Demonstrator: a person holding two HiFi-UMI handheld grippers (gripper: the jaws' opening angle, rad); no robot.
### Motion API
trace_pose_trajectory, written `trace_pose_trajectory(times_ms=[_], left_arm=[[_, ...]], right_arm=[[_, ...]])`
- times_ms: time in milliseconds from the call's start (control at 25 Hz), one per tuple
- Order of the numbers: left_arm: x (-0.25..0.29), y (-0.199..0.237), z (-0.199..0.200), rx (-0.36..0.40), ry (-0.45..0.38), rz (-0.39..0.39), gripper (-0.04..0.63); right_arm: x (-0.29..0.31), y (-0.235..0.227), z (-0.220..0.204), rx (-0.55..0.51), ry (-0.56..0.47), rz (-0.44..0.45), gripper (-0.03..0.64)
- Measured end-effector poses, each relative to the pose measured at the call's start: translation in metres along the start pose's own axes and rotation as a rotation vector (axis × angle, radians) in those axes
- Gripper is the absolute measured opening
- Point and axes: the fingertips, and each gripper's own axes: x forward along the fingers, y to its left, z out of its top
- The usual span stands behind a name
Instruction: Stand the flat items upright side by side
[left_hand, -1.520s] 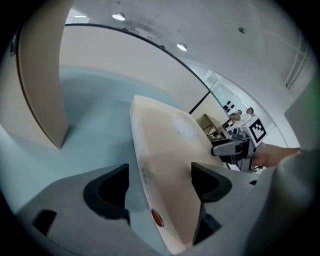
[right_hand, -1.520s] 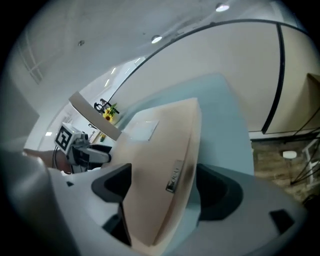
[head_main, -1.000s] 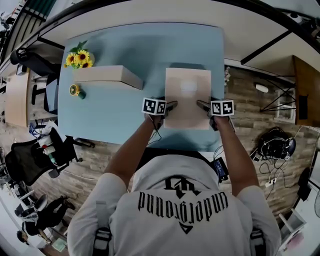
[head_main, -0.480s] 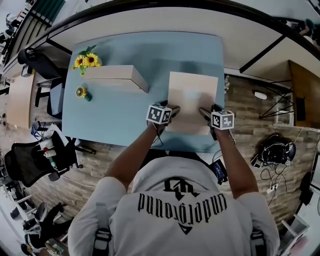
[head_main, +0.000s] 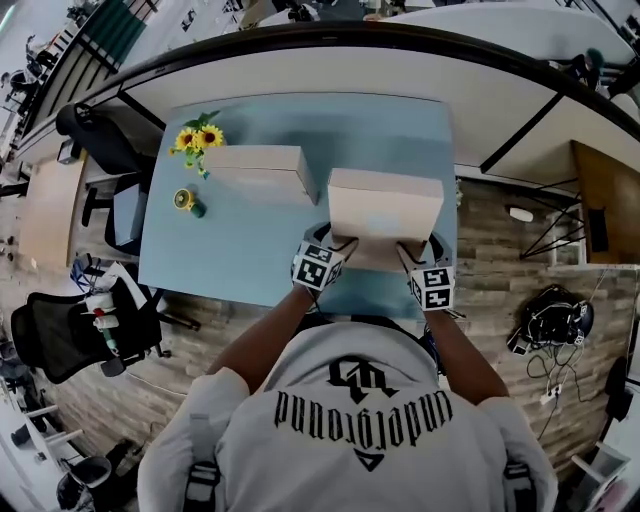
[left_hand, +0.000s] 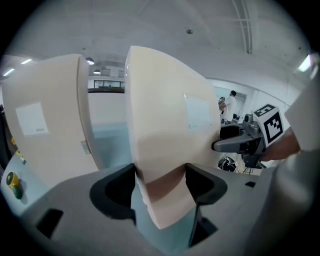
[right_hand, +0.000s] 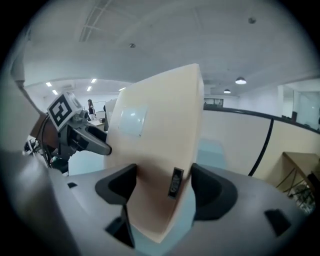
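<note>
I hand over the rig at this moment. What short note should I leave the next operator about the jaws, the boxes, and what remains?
Left gripper: jaws clamped on the near left corner of the held flat box.
Right gripper: jaws closing, pads on the same box's near right corner.
Other flat box: stands upright on the blue table, to the left, with a gap to the held one.
Done: one box upright; the held box is tipped up steeply.
To do: set it fully upright beside the first, then release.
</note>
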Motion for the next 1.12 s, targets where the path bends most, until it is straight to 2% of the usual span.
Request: trace_pose_trajectory(times_ms=[280,760,920,1120], left_arm=[[-0.071,0.048,-0.006,0.058,-0.064,0.04,0.324],[-0.174,0.187,-0.036,0.118,-0.116,0.105,0.322],[-0.188,0.221,-0.043,0.133,-0.118,0.113,0.321],[-0.183,0.25,-0.05,0.154,-0.118,0.134,0.321]], right_arm=[[0.002,0.078,0.039,-0.089,-0.116,-0.052,0.343],[0.066,0.231,0.105,-0.152,-0.198,-0.09,0.339],[0.088,0.261,0.114,-0.168,-0.205,-0.109,0.336],[0.116,0.271,0.114,-0.171,-0.192,-0.123,0.333]])
